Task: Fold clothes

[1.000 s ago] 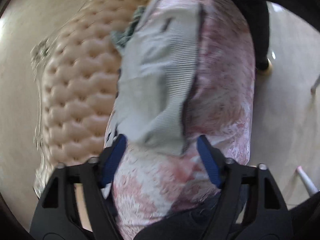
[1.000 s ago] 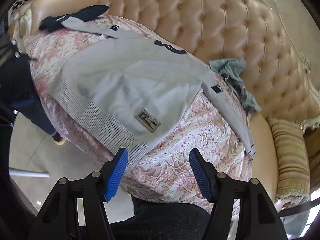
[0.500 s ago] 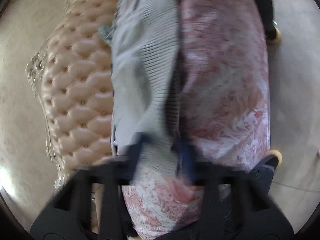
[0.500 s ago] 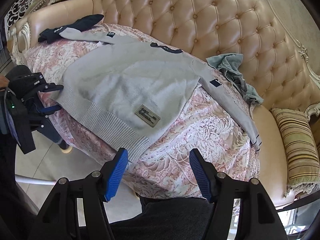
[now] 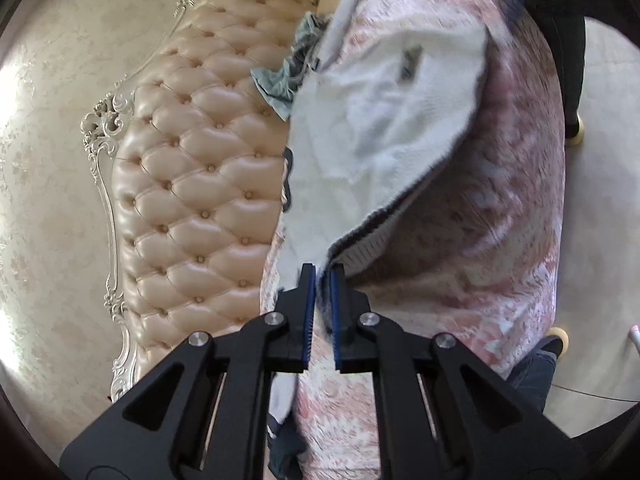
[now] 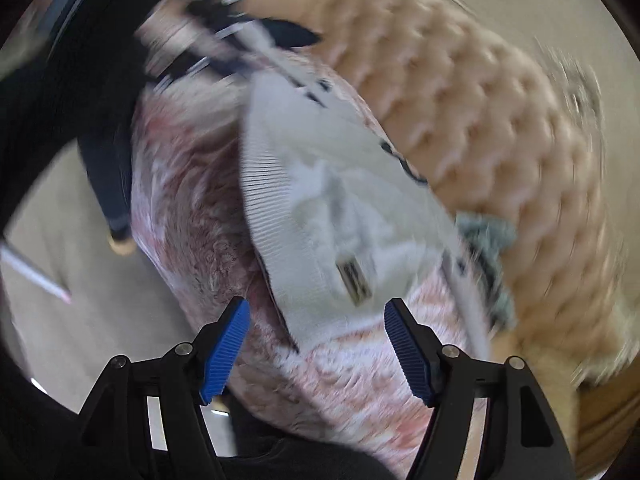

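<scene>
- The grey sweater lies spread on the pink patterned cover of the sofa seat, its body running along the seat between the tufted backrest and the front edge.
- The left gripper is clenched on the ribbed hem corner nearest it; the cloth peels up from the cover there and shows a dark gap under the lifted edge.
- The right gripper hangs released over the hem's other end near the front edge, its jaws opening, with cloth below them but nothing pressed; this view is blurred.
- Judged by how it drapes, the knit is soft, light and stretchy, not slippery or fragile; it will sag between 2 holds.
- The ribbed hem is the firmest band, so its 2 corners look like the best places to grip.
- A crumpled blue-grey garment lies against the backrest, just beside the sweater.
</scene>
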